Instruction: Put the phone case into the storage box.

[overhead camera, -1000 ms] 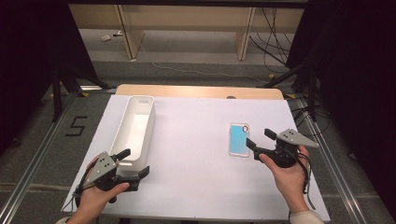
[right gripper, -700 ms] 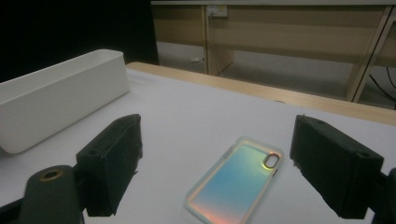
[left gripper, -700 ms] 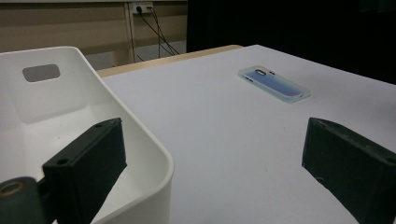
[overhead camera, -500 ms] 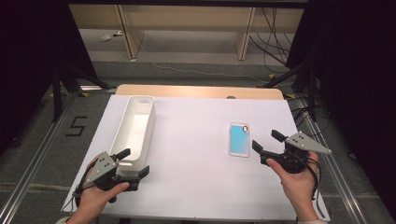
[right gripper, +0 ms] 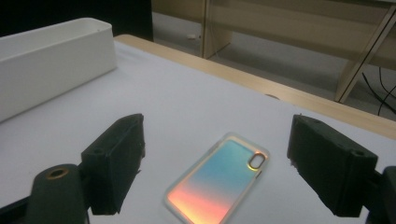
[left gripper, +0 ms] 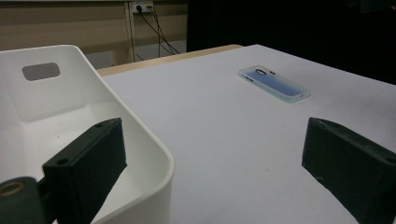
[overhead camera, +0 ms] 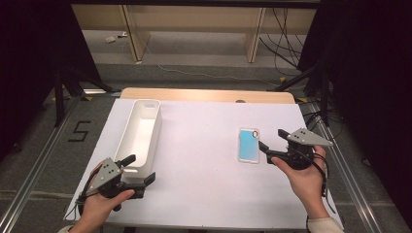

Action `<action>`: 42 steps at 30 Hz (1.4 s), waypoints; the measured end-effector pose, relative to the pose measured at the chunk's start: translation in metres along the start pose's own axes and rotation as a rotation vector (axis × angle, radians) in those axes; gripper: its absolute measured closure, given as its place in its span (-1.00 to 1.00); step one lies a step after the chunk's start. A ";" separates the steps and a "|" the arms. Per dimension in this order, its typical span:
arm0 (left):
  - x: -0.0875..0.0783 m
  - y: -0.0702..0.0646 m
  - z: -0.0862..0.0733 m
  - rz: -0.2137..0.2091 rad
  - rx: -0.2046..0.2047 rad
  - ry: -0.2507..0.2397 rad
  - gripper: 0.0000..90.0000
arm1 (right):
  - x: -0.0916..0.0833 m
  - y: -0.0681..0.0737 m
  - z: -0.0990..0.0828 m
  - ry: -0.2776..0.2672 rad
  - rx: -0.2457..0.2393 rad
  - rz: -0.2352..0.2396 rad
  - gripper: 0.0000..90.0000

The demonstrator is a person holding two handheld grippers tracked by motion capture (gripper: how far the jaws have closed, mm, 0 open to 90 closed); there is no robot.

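Note:
A phone case [overhead camera: 248, 144] with a blue, iridescent back lies flat on the right half of the white table [overhead camera: 204, 145]. My right gripper [overhead camera: 271, 139] hovers just right of it, open, its jaws pointing at the case's near end. In the right gripper view the case [right gripper: 219, 179] lies between and beyond the open jaws of that gripper [right gripper: 217, 158], untouched. A long white bin [overhead camera: 141, 133] stands on the left. My left gripper [overhead camera: 141, 168] is open at the bin's near end. In the left gripper view, one jaw of it [left gripper: 212, 158] is inside the bin [left gripper: 70, 107] and the other outside the rim.
A wooden strip [overhead camera: 209, 94] runs along the table's far edge. Beyond it are wooden frame legs [overhead camera: 133, 34] and cables [overhead camera: 286, 29] on the floor. Dark curtains flank both sides. The floor at the left is marked with a 5 [overhead camera: 80, 131].
My right gripper drew slightly back to the right, then edged forward beside the phone case, staying open. The left gripper and bin have not moved.

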State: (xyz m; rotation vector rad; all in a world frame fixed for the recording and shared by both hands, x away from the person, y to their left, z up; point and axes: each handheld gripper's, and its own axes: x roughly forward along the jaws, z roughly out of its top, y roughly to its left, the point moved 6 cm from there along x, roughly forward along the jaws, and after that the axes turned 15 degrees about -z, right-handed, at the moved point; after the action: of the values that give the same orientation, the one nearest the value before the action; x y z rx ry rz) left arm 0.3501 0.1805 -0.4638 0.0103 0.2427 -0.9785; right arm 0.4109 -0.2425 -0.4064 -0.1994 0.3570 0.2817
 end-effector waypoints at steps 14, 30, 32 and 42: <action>0.001 0.000 0.000 -0.007 -0.002 -0.009 -0.87 | 0.029 0.007 -0.024 0.173 -0.165 0.054 -0.40; 0.001 0.000 0.000 -0.009 -0.002 -0.008 -0.87 | 0.050 0.018 -0.045 0.313 -0.291 0.116 -0.41; 0.001 0.000 0.000 -0.007 -0.004 -0.008 -0.87 | 0.053 0.021 -0.047 0.340 -0.315 0.141 -0.40; 0.001 0.001 0.000 -0.008 -0.001 -0.008 -0.87 | 0.069 0.036 -0.059 0.425 -0.467 0.208 -0.32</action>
State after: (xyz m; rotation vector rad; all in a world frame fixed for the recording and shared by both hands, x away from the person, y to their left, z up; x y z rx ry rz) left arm 0.3510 0.1804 -0.4642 0.0050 0.2361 -0.9866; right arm 0.4437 -0.2069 -0.4914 -0.6895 0.7332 0.5293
